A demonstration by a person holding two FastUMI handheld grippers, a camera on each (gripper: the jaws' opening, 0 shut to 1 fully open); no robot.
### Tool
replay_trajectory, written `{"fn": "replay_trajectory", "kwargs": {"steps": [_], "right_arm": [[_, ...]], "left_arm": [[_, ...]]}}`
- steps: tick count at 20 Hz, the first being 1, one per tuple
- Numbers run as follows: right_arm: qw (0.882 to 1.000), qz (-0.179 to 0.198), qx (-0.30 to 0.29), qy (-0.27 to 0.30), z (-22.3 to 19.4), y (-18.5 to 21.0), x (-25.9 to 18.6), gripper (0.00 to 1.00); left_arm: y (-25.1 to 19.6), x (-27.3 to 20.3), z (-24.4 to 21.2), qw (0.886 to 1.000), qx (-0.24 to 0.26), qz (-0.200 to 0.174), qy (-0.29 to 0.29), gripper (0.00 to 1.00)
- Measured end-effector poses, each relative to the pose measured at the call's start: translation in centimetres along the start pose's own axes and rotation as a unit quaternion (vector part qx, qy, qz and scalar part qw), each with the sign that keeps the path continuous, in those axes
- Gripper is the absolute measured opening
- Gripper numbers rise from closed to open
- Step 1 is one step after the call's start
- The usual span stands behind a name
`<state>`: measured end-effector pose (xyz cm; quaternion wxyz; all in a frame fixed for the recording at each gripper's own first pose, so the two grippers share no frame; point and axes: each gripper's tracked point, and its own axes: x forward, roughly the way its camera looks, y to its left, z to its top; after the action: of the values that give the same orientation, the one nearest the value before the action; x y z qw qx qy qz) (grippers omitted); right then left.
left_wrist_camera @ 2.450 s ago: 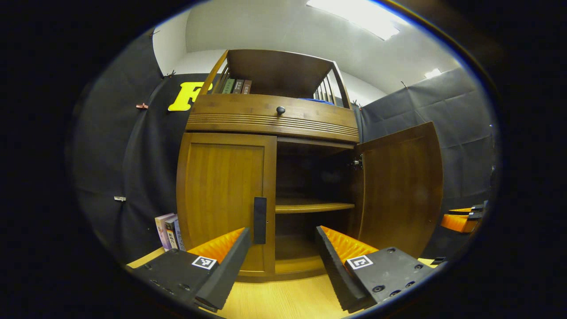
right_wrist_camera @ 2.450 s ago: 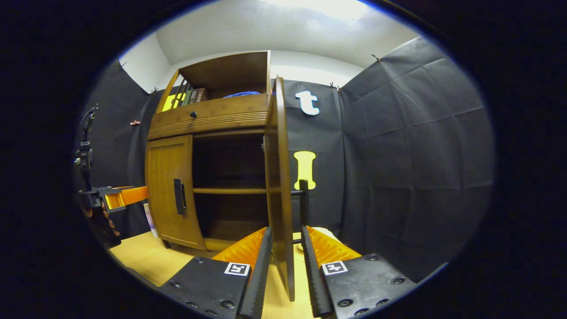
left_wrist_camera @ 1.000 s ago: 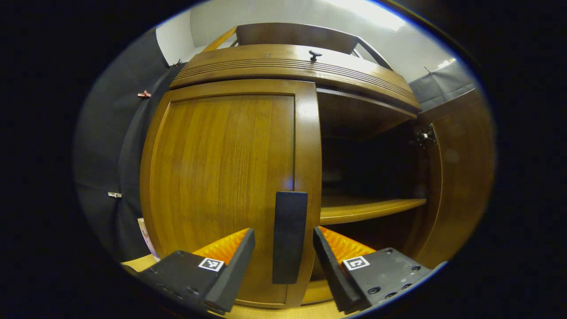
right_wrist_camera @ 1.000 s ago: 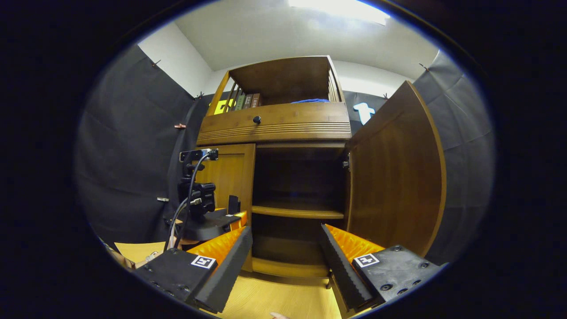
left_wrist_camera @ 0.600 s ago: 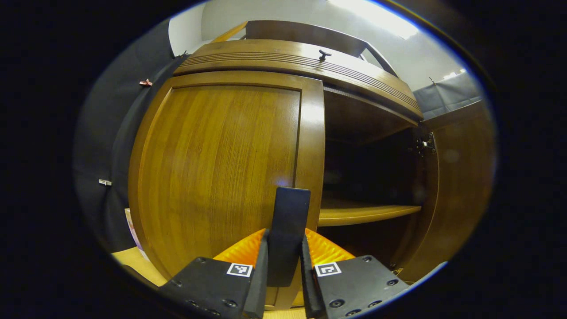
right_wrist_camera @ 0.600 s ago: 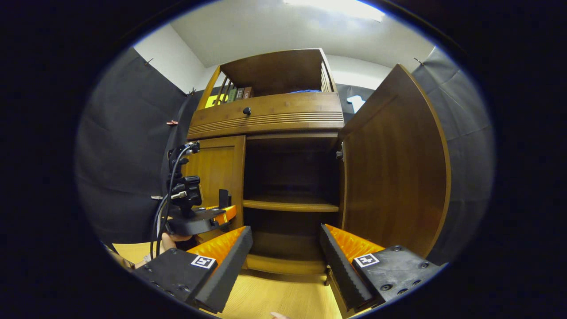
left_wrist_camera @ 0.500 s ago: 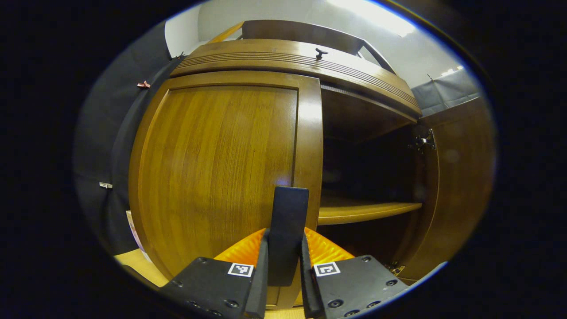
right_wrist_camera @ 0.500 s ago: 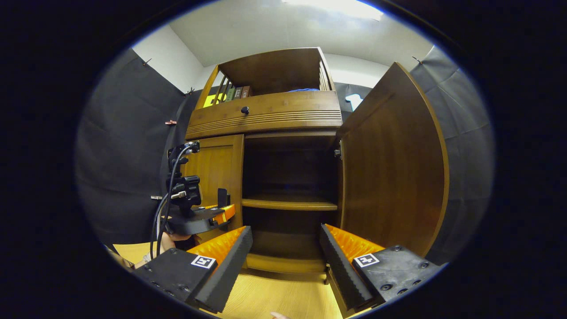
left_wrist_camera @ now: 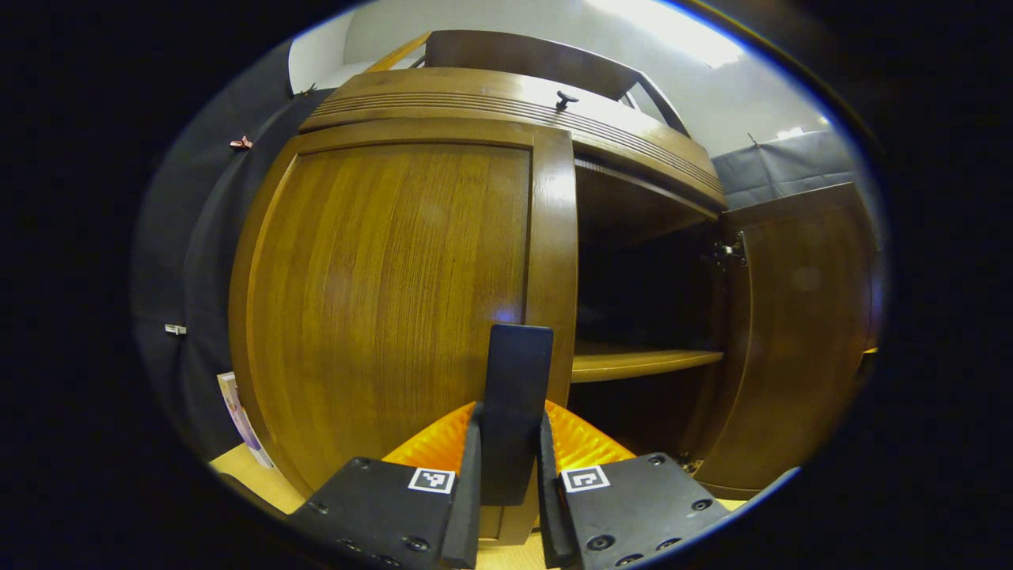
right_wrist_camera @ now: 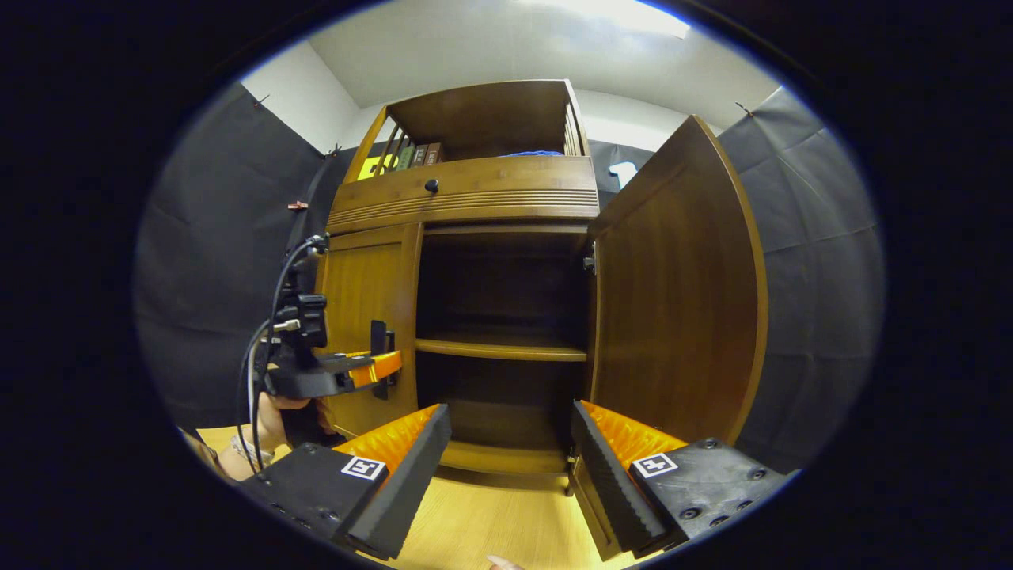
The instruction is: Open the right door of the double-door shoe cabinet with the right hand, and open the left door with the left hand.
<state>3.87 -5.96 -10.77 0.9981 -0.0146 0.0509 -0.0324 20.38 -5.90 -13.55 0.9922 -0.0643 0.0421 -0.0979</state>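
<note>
Beside the swung-out right door (right_wrist_camera: 681,317), left gripper (left_wrist_camera: 510,507) clamps the handle (left_wrist_camera: 516,404).

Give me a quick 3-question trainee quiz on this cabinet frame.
1. True or false: the right door stands open.
2. What is the left gripper shut on? A) the drawer knob B) the left door's handle C) the shelf
3. Fill in: the right gripper is ____, holding nothing.

Key: 1 true; 2 B; 3 open. The left door looks barely open, if at all.
</note>
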Motion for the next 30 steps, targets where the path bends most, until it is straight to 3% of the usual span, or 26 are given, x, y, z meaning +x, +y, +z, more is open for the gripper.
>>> {"fn": "replay_trajectory", "kwargs": {"steps": [7,17,19,21,30], "right_arm": [[1.0,0.005,0.007,0.027,-1.1,0.3,-1.6,0.95],[0.999,0.01,0.017,0.027,-0.8,1.2,-3.8,0.99],[0.999,0.015,0.02,0.027,-0.8,1.4,-4.1,0.95],[0.999,0.02,0.025,0.023,-0.4,1.8,-4.3,0.99],[0.999,0.038,0.018,0.016,-0.3,3.4,-5.2,0.98]], "left_arm": [[0.6,-5.5,0.3,1.0,0.019,-0.016,0.004,0.35],[2.6,-11.3,0.6,0.999,0.0,-0.019,0.034,0.34],[3.2,-12.7,0.7,0.999,-0.002,-0.013,0.039,0.36],[4.1,-14.0,0.9,0.999,0.001,-0.004,0.041,0.36],[8.2,-18.8,1.5,0.996,0.046,0.068,0.041,0.3]]}}
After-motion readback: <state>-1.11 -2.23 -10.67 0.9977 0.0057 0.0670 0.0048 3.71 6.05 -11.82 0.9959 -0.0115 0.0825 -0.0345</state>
